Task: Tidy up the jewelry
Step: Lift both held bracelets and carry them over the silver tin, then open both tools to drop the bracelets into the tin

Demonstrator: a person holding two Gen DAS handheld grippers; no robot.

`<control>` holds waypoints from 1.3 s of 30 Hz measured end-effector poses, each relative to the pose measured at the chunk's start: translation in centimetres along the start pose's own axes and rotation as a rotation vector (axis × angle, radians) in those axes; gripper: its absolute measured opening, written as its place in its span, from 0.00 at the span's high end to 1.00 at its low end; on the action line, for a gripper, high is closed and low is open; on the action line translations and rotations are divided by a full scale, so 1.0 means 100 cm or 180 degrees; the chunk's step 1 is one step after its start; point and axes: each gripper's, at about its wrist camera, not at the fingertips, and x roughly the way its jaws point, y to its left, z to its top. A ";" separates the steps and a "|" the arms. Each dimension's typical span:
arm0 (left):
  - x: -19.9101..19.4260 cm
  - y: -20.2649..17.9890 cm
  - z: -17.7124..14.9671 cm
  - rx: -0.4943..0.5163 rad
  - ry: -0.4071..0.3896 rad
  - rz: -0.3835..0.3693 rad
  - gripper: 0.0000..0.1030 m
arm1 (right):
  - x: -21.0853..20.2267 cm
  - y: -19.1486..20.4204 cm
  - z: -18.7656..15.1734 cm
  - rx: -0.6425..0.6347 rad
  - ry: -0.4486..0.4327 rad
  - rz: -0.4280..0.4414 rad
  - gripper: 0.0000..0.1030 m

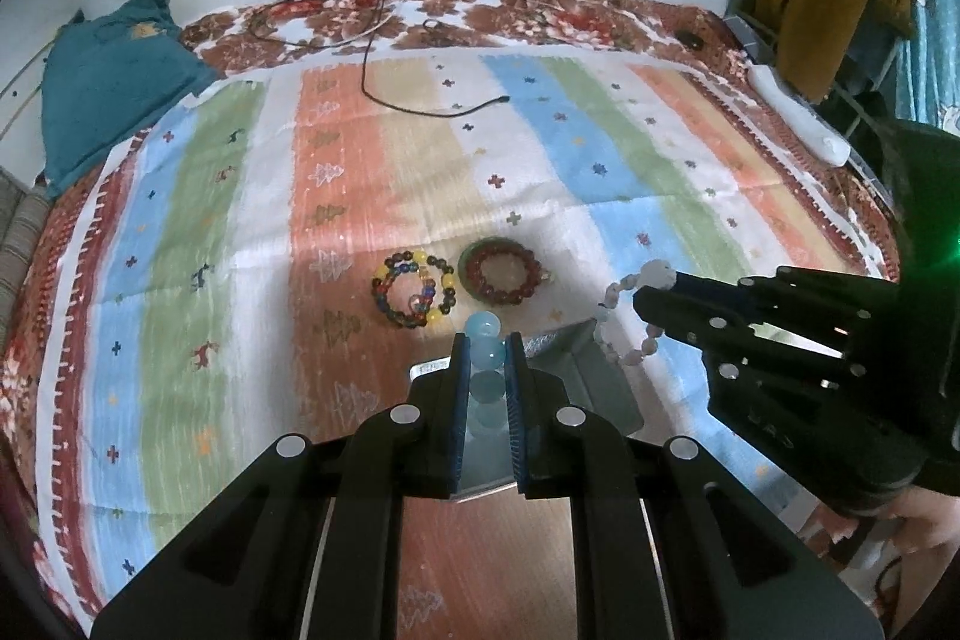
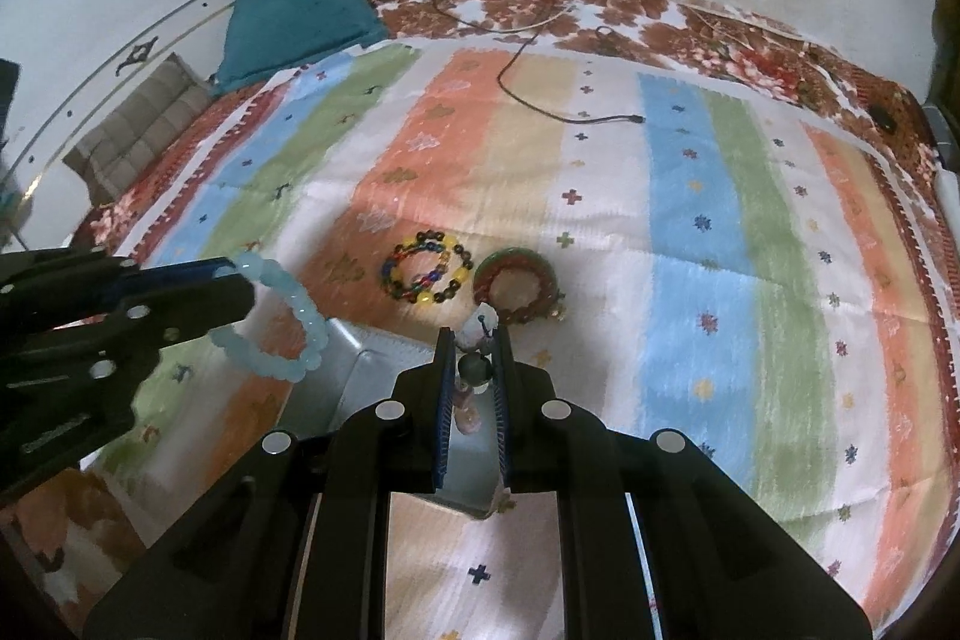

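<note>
the left gripper (image 1: 487, 340) has its jaws closed tight on a pale blue bead bracelet (image 2: 282, 322), which hangs off the fingertips above the striped cloth (image 1: 252, 196). seen from the right wrist, that bracelet forms an open loop dangling just past the tips, over the near left part of the cloth.

the right gripper (image 2: 475, 340) is likewise pinched shut, holding a pale pink and white bead bracelet (image 1: 624, 316) that droops from its tips as a loose ring. between its blue pads (image 2: 444, 400) a dark bead and pinkish beads show.

below both grippers, near the cloth's near edge, sits a shiny metal box (image 1: 594, 370); the held bracelets hang above or just beside it, and whether they touch it cannot be told.

two more bracelets lie flat near the cloth's middle, just beyond the box: a multicolour bead bracelet (image 1: 414, 289) with yellow, dark and blue beads, and right beside it a dark red bead bracelet (image 1: 504, 274) resting on a green ring (image 1: 465, 259).

a black cable (image 1: 420, 106) trails over the far part of the cloth. a teal cushion (image 1: 114, 82) lies at the far left corner.
</note>
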 end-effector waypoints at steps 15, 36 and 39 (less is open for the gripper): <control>0.000 0.012 0.002 -0.0163 0.0002 0.0054 0.89 | 0.009 -0.004 -0.005 0.0095 0.0153 -0.0058 0.82; 0.045 0.051 0.012 -0.0384 0.0279 0.0542 0.61 | 0.047 -0.028 0.006 0.0254 0.0448 -0.0368 0.42; 0.054 0.053 0.014 -0.0419 0.0335 0.0567 0.56 | 0.051 -0.030 0.008 0.0264 0.0454 -0.0426 0.40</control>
